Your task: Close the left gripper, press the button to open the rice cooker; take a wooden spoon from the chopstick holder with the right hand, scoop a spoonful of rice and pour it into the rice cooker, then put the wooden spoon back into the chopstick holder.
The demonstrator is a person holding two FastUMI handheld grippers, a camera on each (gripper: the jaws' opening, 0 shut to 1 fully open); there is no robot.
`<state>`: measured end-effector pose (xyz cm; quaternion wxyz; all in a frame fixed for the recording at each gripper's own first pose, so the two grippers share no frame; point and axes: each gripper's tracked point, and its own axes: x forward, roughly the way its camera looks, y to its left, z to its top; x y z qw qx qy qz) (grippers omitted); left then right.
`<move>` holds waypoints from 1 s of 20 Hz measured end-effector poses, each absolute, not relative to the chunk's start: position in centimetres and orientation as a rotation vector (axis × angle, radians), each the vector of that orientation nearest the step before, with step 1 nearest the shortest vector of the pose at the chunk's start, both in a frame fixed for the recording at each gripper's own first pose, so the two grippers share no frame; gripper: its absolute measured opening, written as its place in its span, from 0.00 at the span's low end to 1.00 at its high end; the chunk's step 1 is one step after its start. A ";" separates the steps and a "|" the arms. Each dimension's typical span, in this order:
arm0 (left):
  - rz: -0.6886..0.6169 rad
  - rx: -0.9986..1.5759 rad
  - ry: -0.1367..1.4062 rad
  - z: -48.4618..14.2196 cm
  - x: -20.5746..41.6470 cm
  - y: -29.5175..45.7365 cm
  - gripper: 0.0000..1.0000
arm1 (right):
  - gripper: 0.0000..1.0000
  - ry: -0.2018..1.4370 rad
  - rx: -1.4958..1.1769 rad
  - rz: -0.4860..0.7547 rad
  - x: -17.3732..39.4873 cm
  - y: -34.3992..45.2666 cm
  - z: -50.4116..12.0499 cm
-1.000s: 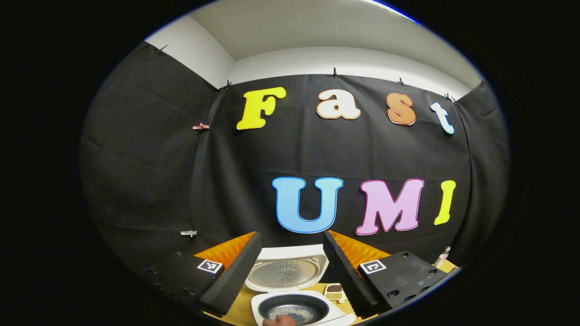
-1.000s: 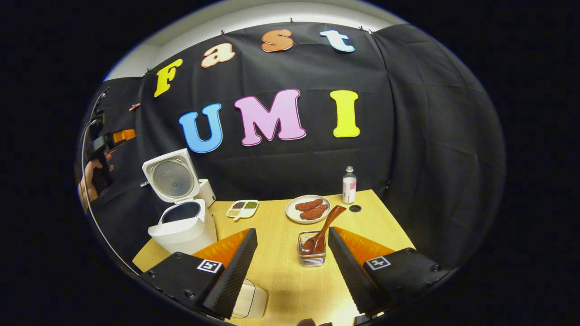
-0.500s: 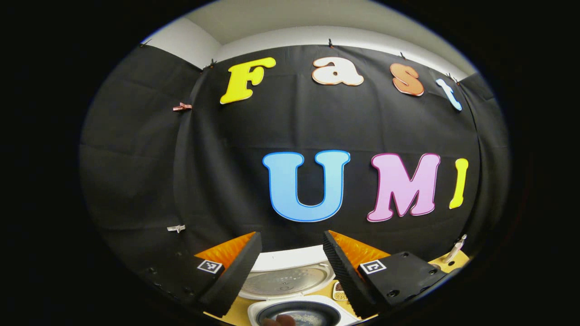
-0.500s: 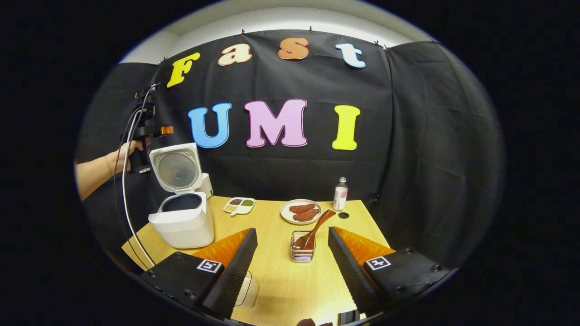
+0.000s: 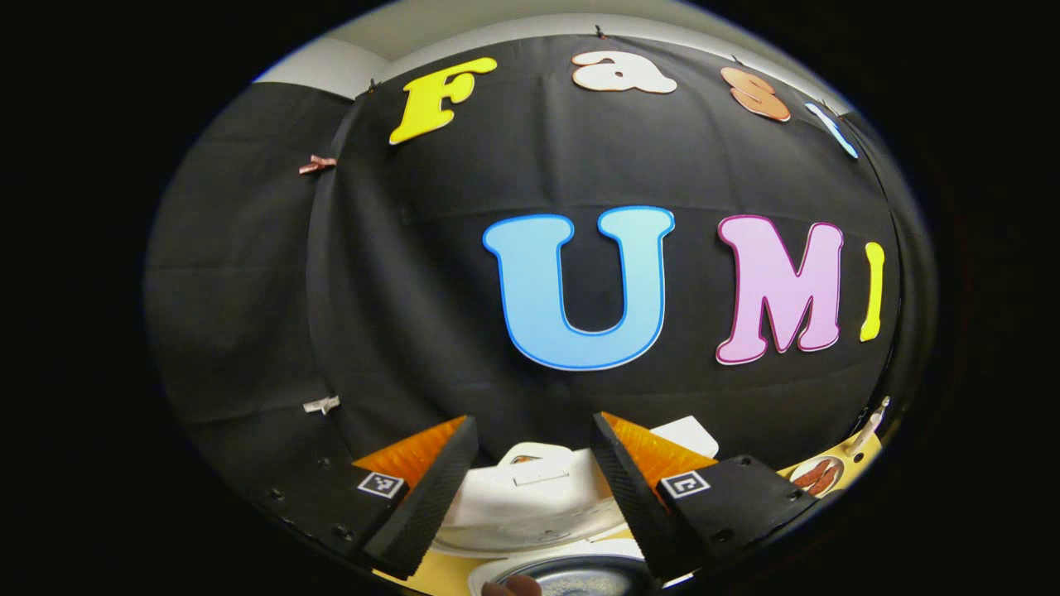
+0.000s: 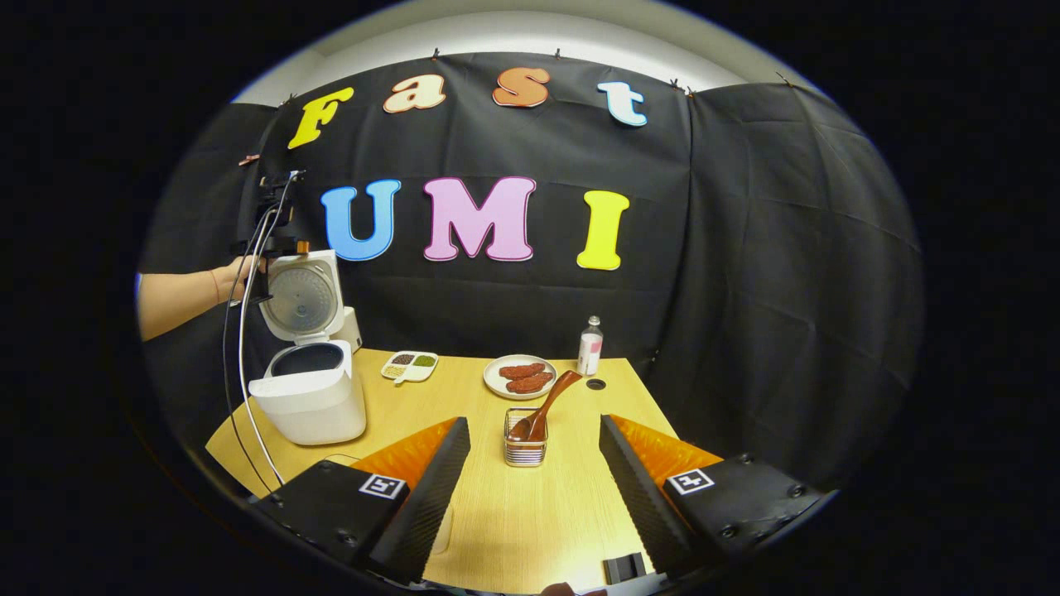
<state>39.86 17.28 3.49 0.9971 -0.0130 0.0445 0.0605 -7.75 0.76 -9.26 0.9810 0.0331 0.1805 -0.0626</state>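
Rice cooker [image 6: 308,389] taken as landmark: standing on the wooden surface [image 6: 497,513], lid [image 6: 300,296] swung upright, dark inner pot exposed, presumably so rice can be poured in from above. Judged from that, button press already done. Left tongs [image 5: 530,488] spread wide, pinching nothing, hovering just above the raised lid [image 5: 538,497], whose top face sits between the fingers; seen from the right gripper view as a handheld unit [image 6: 269,240] up behind the lid's upper edge, held by a person's hand [image 6: 240,277], cable trailing down beside the cooker, likely parked there to keep out of the scooping path. Right tongs [image 6: 534,488] likewise spread and empty, well away from the cooker, aimed straight at the chopstick holder [image 6: 525,448], which suggests lining up for a grasp on the spoon. Wooden spoon [image 6: 546,406] resting in that holder, bowl down inside, handle leaning up and away from the cooker, a convenient angle for a pinch on the shaft. Counted: one cooker, one holder, one spoon, two tongs; farther from the cooker, one plate [image 6: 520,377] with reddish pieces, one small bottle [image 6: 590,346]; just beside the cooker's rear side, one divided dish [image 6: 409,366] of grains, probably the rice source, though too small to confirm.
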 end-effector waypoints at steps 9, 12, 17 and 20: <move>0.141 -0.061 0.135 1.7 33.4 13.9 0.99 | 0.99 0.374 0.095 -0.048 -5.8 2.8 -9.6; 0.157 -0.087 0.170 0.0 30.6 12.7 0.99 | 0.99 0.359 0.097 -0.010 -5.2 3.4 -8.9; 0.183 -0.100 0.241 -3.1 27.2 10.8 1.00 | 0.98 0.354 0.092 0.046 -5.8 3.9 -8.8; 0.186 -0.127 0.311 -6.1 25.9 9.9 0.99 | 0.98 0.368 0.093 0.054 -6.6 3.5 -9.4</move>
